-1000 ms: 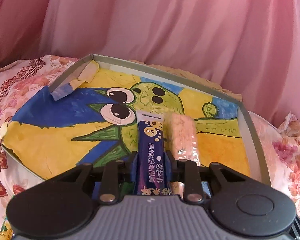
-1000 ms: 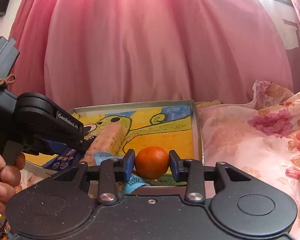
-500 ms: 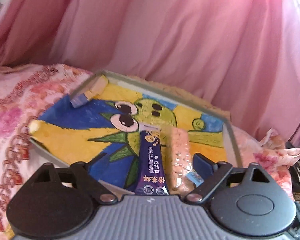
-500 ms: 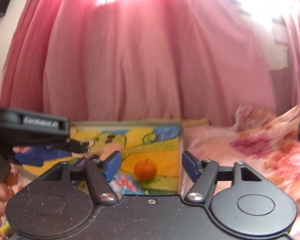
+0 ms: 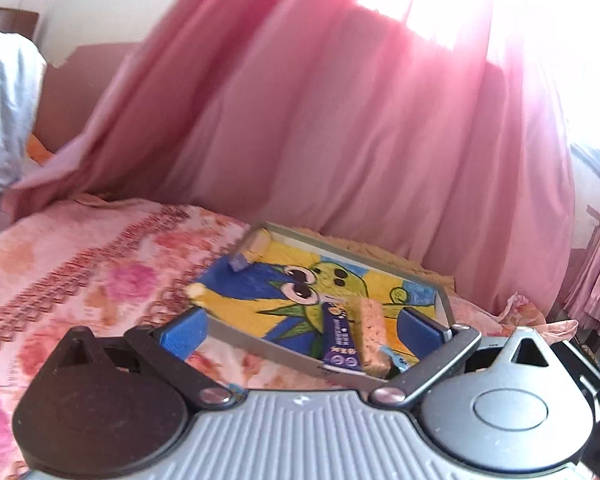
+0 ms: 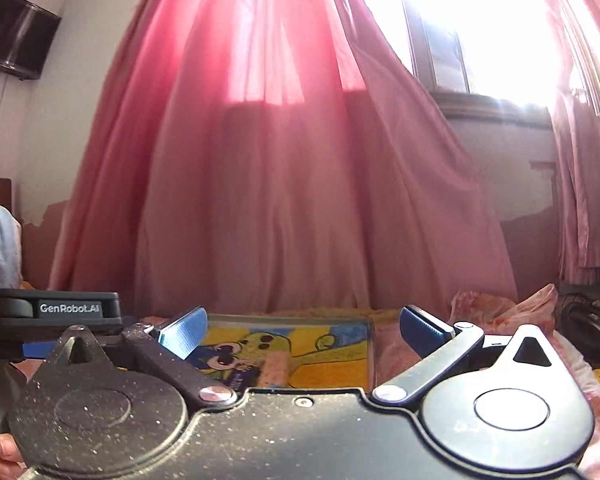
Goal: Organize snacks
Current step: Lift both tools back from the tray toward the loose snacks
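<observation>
Holding both my left gripper point(image 5: 300, 330) and right gripper point(image 6: 302, 330) spread wide and empty above the painted tray point(image 5: 276, 350), I worry the purple sachet point(image 5: 340, 342) and crispy bar point(image 5: 372, 338) could slide on the soft bedspread point(image 5: 100, 272); a nudge would tip them out.

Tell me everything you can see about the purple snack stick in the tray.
The purple snack stick is a long, slim sachet of glossy-looking film with white print and a yellowish mark near its far end. It lies flat in the painted tray, near end at the front rim, alongside the beige grain bar on its right. Neither gripper holds it.
</observation>
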Demonstrator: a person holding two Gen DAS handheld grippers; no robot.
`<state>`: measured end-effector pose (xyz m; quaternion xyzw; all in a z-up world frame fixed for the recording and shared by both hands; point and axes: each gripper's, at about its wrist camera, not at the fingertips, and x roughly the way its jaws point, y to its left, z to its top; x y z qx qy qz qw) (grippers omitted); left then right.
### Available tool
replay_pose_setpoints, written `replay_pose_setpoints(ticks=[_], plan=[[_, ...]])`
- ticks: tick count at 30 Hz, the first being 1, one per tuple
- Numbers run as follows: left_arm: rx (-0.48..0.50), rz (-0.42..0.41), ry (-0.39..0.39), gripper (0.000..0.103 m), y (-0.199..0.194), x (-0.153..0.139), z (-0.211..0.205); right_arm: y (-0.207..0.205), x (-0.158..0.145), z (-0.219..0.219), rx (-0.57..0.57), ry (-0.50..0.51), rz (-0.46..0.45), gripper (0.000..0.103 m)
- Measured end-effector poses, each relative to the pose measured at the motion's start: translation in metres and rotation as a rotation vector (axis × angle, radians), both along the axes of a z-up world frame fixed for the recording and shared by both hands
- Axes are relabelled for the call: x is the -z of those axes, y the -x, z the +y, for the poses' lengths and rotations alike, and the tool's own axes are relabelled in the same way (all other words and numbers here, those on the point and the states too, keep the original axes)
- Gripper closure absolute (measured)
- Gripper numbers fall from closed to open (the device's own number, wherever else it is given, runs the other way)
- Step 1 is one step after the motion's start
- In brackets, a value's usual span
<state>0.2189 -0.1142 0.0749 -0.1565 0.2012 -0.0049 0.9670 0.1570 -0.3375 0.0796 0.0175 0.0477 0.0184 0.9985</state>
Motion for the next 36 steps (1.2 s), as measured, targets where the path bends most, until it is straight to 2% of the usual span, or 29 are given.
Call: replay_pose_setpoints(ticks=[5, 10, 21, 29, 36], plan=[[-0.025, -0.024, -0.032, 0.000, 0.040, -0.004, 0.016, 0.038, -0.002, 0.005, -0.006, 0.005, -0.018, 0.001], [-0.026, -0.019, -0.062, 0.000, 0.070, 0.000, 0.024, 0.072, 0.010, 0.009, 0.009, 0.007, -0.017, 0.001], [-0.021, 0.019, -0.103, 0.000, 0.124, 0.026, 0.029, 0.124, 0.032, 0.008, 0.043, 0.023, 0.017, 0.001], [0.005, 0.104, -0.142, 0.000, 0.141, 0.061, 0.026, 0.149, 0.057, 0.012, 0.060, 0.014, 0.143, 0.001], [0.042, 0.158, -0.189, 0.000, 0.151, 0.083, 0.021, 0.148, 0.074, 0.019, 0.050, 0.041, 0.262, 0.001]])
